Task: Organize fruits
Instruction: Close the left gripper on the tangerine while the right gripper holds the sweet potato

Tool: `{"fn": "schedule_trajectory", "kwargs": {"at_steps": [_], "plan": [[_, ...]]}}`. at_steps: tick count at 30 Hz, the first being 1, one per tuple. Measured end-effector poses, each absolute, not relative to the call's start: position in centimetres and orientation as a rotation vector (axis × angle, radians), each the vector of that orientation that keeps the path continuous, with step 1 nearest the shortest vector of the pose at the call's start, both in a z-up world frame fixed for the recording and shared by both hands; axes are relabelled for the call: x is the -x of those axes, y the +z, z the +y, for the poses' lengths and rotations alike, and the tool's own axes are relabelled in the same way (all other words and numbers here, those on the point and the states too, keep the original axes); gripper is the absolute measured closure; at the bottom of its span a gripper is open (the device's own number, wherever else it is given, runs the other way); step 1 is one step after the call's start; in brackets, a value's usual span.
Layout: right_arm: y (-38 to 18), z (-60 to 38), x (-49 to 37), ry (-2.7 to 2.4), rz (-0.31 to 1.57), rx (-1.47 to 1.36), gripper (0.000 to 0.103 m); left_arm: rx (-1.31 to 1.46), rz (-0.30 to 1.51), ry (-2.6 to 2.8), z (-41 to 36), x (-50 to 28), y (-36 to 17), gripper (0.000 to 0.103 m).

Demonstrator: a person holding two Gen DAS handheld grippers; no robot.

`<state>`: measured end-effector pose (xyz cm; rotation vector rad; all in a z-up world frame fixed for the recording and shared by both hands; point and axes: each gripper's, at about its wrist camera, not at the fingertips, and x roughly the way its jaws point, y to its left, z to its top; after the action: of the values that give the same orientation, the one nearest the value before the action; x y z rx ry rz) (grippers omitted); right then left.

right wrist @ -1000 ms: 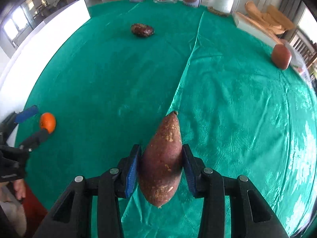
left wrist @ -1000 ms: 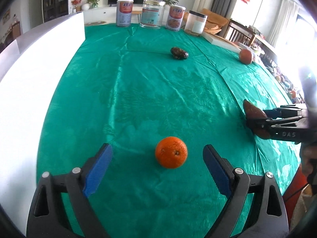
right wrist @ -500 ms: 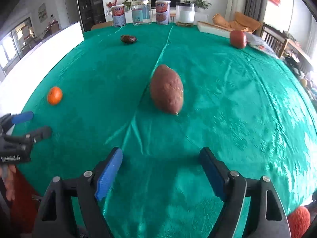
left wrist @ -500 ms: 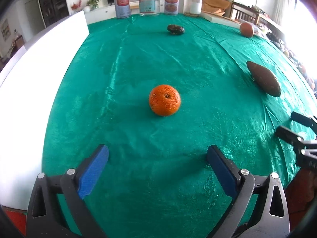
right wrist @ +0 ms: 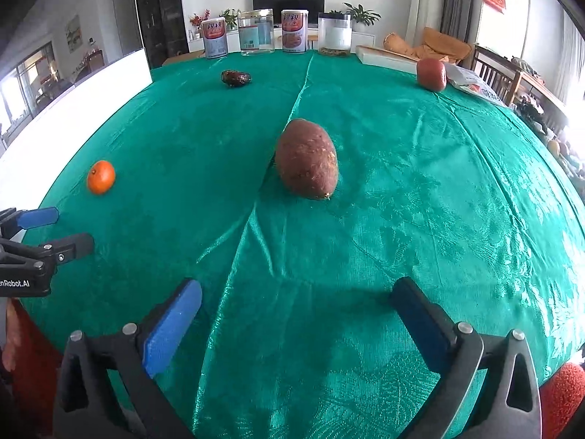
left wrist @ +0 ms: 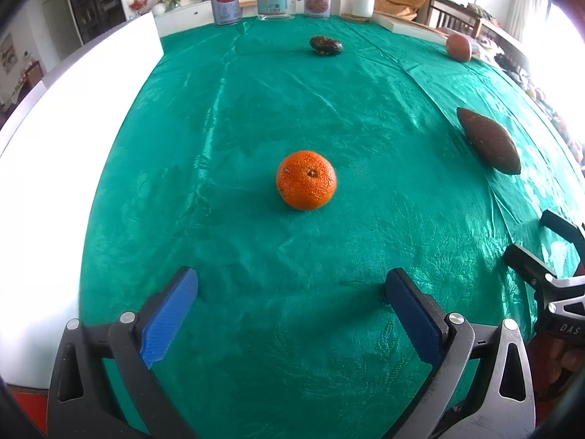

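Observation:
An orange (left wrist: pixel 306 180) lies on the green tablecloth (left wrist: pixel 256 109) straight ahead of my open, empty left gripper (left wrist: pixel 289 292); it also shows at the left of the right wrist view (right wrist: pixel 101 177). A brown sweet potato (right wrist: pixel 306 158) lies ahead of my open, empty right gripper (right wrist: pixel 296 307) and shows at the right in the left wrist view (left wrist: pixel 488 141). A dark fruit (left wrist: pixel 325 46) (right wrist: pixel 236 78) and a red apple (left wrist: pixel 459 47) (right wrist: pixel 431 74) lie farther back. Each gripper shows in the other's view, the right one (left wrist: pixel 541 245) and the left one (right wrist: pixel 55 230).
Two cans (right wrist: pixel 215 38), a clear jar (right wrist: pixel 256 32) and a white-filled jar (right wrist: pixel 334 34) stand along the table's far edge. A white board (left wrist: pixel 55 117) runs along the left side. A flat white box (right wrist: pixel 384 59) lies at the back right.
My right gripper let go of the sweet potato and pulled back, open. My left gripper backed away from the orange, which stays where it was.

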<state>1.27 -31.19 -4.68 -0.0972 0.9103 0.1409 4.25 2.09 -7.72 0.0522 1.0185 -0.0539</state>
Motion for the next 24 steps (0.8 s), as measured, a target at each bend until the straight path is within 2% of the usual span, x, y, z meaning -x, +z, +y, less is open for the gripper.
{"fn": "schedule_trajectory", "kwargs": {"at_steps": [5, 9, 17, 18, 20, 24], "plan": [[-4.7, -30.9, -1.6, 0.139, 0.915, 0.102, 0.0, -0.034, 0.933, -0.028, 2.1, -3.1, -8.0, 0.0], [-4.6, -31.1, -1.9, 0.142, 0.942, 0.099, 0.0, -0.031, 1.039, -0.112, 2.4, -4.7, -7.1, 0.001], [-1.2, -34.7, -6.6, 0.226, 0.999, -0.105, 0.002, 0.072, 1.097, -0.212, 2.9, -9.2, -5.7, 0.002], [-0.9, -34.8, -7.6, 0.259, 1.028, -0.106, 0.004, 0.071, 1.101, -0.201, 2.9, -9.3, -5.8, 0.002], [-0.9, -34.8, -9.8, 0.305, 1.112, -0.101, 0.015, 0.063, 1.105, -0.186, 2.7, -9.5, -5.9, 0.003], [-1.3, -34.1, -14.3, 0.342, 1.261, -0.096, 0.02, 0.002, 1.128, -0.158, 1.9, -10.0, -6.0, 0.003]]}}
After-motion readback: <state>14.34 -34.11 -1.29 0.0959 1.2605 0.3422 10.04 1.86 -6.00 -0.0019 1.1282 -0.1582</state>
